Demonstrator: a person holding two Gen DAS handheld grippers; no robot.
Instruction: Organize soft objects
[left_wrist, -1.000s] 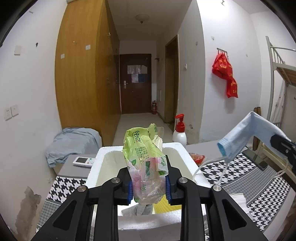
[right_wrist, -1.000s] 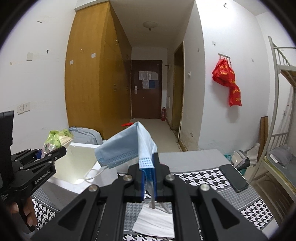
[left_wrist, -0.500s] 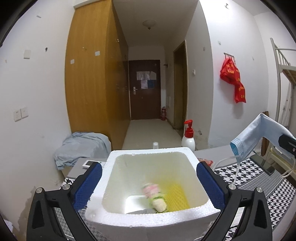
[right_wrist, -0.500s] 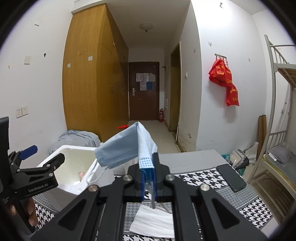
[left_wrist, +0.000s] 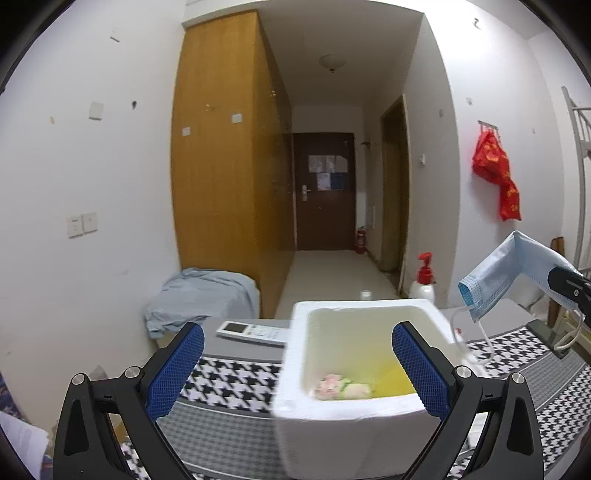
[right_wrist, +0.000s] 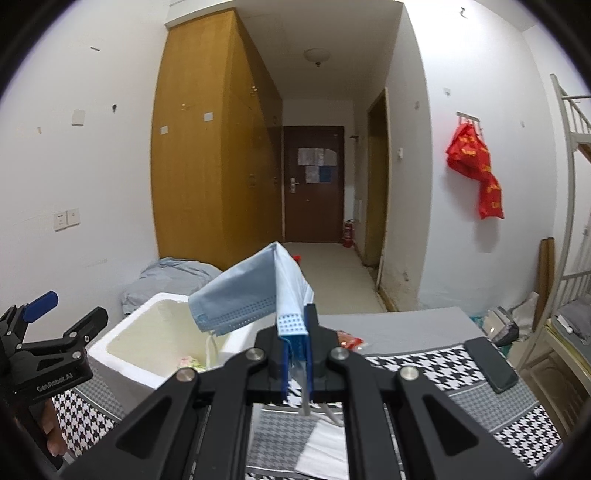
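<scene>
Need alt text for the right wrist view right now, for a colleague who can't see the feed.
The right gripper is shut on a folded blue face mask, held above the checked tablecloth beside a white foam box. The left gripper hangs open at the left edge, and a black phone lies on the right.

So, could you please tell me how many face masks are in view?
1. The blue face mask is pinched in the right gripper, beside the white foam box; others inside the box may be hidden.

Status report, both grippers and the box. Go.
Left gripper open, empty. Right gripper shut on blue pleated face mask. Tissue pack inside white foam box. Nothing blocking the box.
</scene>
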